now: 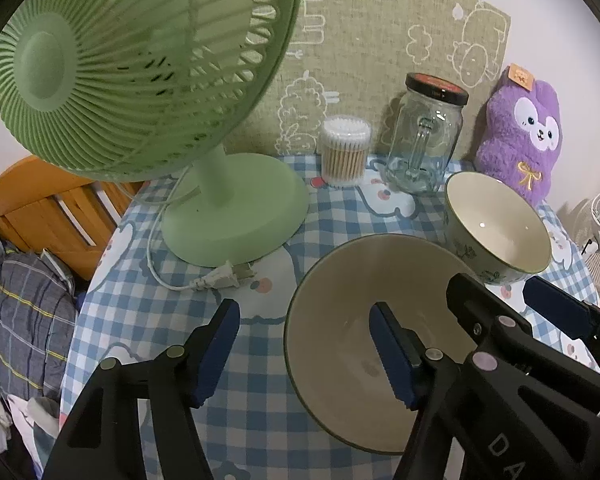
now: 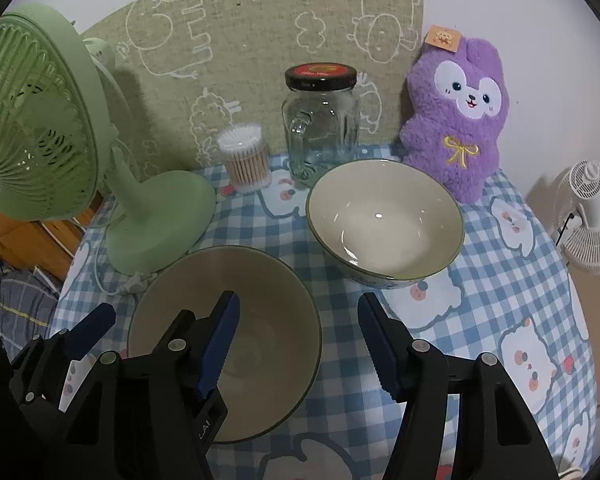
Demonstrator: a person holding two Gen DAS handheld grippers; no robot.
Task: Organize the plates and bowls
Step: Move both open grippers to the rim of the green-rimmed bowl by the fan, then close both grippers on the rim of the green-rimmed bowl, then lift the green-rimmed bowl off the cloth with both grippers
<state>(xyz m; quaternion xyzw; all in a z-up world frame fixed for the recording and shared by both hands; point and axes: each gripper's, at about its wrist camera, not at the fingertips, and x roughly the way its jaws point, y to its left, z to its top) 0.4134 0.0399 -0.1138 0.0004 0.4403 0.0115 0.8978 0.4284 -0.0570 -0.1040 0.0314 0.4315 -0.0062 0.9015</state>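
Two bowls on the checked tabletop [image 2: 512, 280]: near bowl [image 2: 268, 300], far bowl [image 2: 384, 220] by the jar [image 2: 320, 128] (lid writing too small to read). Left gripper [image 1: 304, 356] and right gripper [image 2: 300, 350]: jaws half wide, each over near bowl's rim, gripping nothing

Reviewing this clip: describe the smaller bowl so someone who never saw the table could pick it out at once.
Start at the purple plush toy leaning on the wall at the back of the checked tablecloth. Directly in front of it, beside the glass jar, sits the smaller bowl. Unlike the wider, shallower bowl nearer the cameras, it is deeper and has a floral pattern outside.
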